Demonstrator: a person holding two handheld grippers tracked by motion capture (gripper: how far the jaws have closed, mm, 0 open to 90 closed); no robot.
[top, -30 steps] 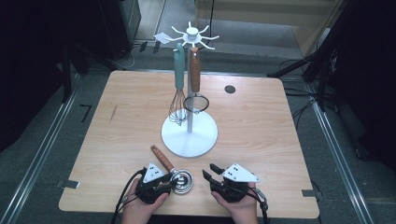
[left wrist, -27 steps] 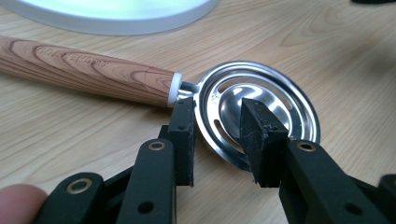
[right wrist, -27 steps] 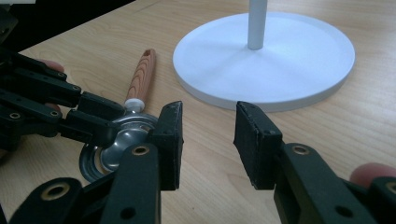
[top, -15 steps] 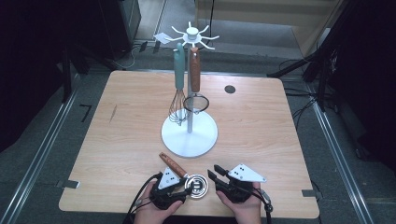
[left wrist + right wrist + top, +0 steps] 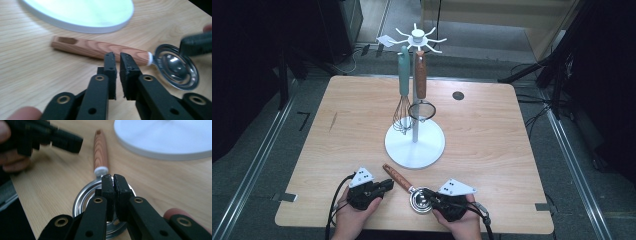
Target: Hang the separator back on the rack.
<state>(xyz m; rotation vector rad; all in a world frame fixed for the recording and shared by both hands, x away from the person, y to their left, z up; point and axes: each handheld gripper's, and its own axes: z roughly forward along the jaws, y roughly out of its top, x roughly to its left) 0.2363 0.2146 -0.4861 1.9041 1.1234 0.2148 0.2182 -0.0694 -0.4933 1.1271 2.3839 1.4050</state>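
A: Where's the utensil?
B: Small metal strainer with wooden handle (image 5: pixel 412 187) lies flat on the desk (image 5: pixel 492 145), near edge, between both hands. Handle (image 5: pixel 100 48) points up-left toward the white round base of the utensil stand (image 5: pixel 414 145), handle tip just beside the base, not touching as far as I can tell. Metal bowl (image 5: pixel 100 205) end sits by the right hand.

A: Left gripper?
B: Left gripper (image 5: pixel 384 186) is just left of the handle. Jaws have just been closing; now nearly pressed together, thin gap, nothing between them. In the left gripper view the tips (image 5: pixel 119 58) sit in front of the handle, not clamped on it.

A: Right gripper?
B: Right gripper (image 5: pixel 434 200) is at the bowl. Jaws have just been closing too, now pressed together. In the right gripper view the tips (image 5: pixel 113 182) hang over the bowl's rim; can't tell whether they pinch the rim or only sit above it.

A: Anything else?
B: Stand holds a whisk with teal handle (image 5: pixel 403 95) and a brown-handled mesh skimmer (image 5: pixel 420 90), both hanging upright from the top hooks, well apart from the hands.
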